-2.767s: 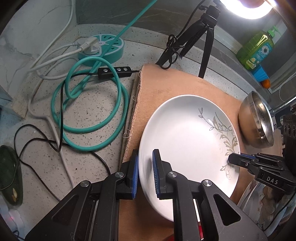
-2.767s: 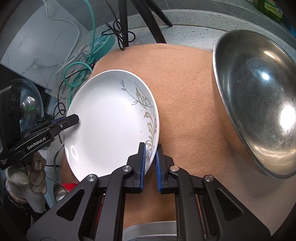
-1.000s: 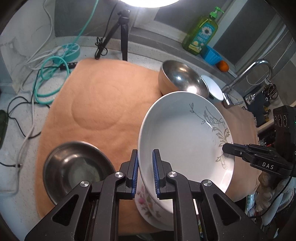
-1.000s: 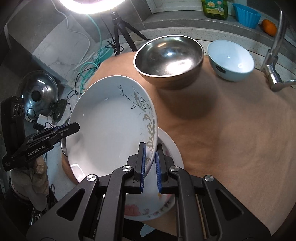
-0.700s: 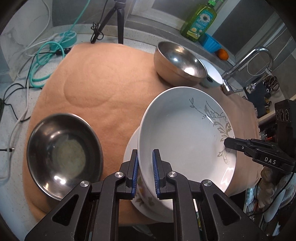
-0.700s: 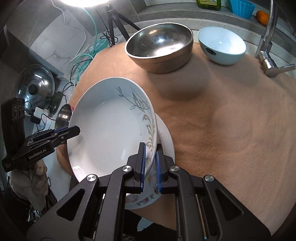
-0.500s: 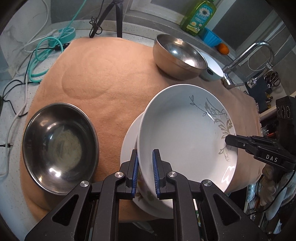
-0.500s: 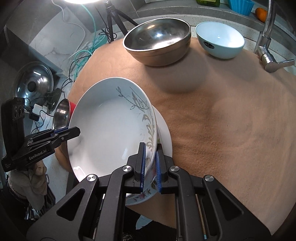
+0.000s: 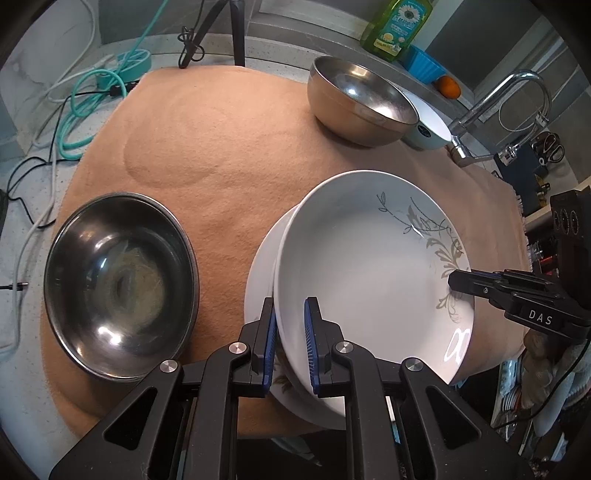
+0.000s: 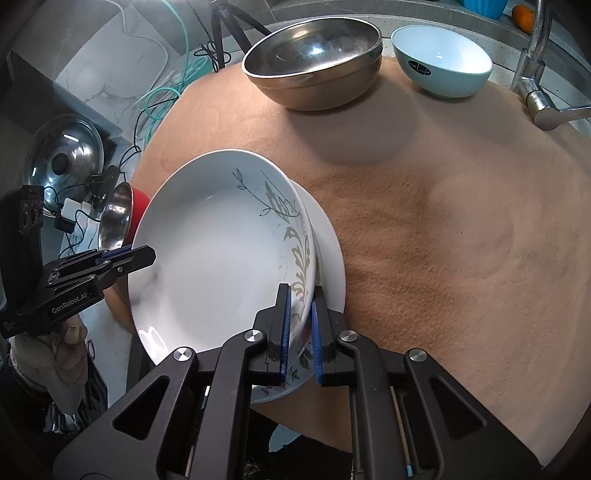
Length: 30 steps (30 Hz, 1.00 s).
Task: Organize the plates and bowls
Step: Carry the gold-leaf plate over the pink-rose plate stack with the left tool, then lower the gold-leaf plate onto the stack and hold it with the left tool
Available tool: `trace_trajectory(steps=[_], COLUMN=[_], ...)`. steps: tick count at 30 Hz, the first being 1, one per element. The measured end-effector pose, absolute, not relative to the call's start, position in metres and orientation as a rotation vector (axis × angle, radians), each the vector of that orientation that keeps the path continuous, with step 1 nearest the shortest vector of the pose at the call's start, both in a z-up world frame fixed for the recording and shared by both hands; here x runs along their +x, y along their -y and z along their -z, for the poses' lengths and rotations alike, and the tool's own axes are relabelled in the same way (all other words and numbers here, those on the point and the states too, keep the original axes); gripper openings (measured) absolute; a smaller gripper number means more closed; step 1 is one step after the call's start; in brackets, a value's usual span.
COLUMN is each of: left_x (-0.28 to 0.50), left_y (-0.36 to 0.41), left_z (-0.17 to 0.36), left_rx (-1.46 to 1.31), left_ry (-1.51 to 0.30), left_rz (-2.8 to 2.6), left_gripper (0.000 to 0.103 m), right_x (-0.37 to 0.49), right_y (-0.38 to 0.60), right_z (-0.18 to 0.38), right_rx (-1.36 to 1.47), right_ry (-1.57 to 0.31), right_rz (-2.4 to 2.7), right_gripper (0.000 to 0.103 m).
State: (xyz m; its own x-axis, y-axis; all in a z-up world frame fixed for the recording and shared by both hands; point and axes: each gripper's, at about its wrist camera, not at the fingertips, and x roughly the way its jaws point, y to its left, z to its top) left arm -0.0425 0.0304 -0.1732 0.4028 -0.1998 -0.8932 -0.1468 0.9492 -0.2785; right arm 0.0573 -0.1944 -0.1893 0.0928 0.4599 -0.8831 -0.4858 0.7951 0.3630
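Note:
Both grippers hold one deep white plate with a grey leaf pattern [image 9: 362, 266] [image 10: 221, 258] by opposite rims. My left gripper [image 9: 290, 343] is shut on its left rim; my right gripper [image 10: 300, 328] is shut on its right rim. The plate is low over a flat white floral plate [image 9: 260, 266] [image 10: 330, 258] on the tan mat; I cannot tell if they touch. The right gripper shows in the left wrist view [image 9: 465, 280], the left gripper in the right wrist view [image 10: 144, 256].
A steel bowl [image 9: 118, 284] sits left of the plates. A second steel bowl [image 9: 360, 99] [image 10: 314, 55] and a pale blue bowl [image 10: 441, 59] stand at the back. A tap [image 9: 491, 122], a soap bottle [image 9: 397, 24], cables [image 9: 92, 107] and a tripod surround the mat [image 9: 221, 147].
Both grippers carried the leaf plate from the back left of the mat to the near side and lowered it over the floral plate.

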Motion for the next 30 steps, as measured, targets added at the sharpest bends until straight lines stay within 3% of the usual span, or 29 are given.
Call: trace_trajectory(steps=[22, 30], left_x=[-0.042, -0.040], left_y=[-0.029, -0.030], left_z=[0.177, 0.177], left_rx=[-0.306, -0.308], left_ry=[-1.189, -1.197], left_rz=[0.037, 0.045], left_gripper=[0.013, 0.013], right_x=[0.051, 0.061], right_y=[0.181, 0.189], right_z=[0.194, 0.198], right_rx=[-0.087, 0.010], right_ry=[-1.309, -1.370], right_rz=[-0.707, -0.736], right_gripper=[0.010, 0.013])
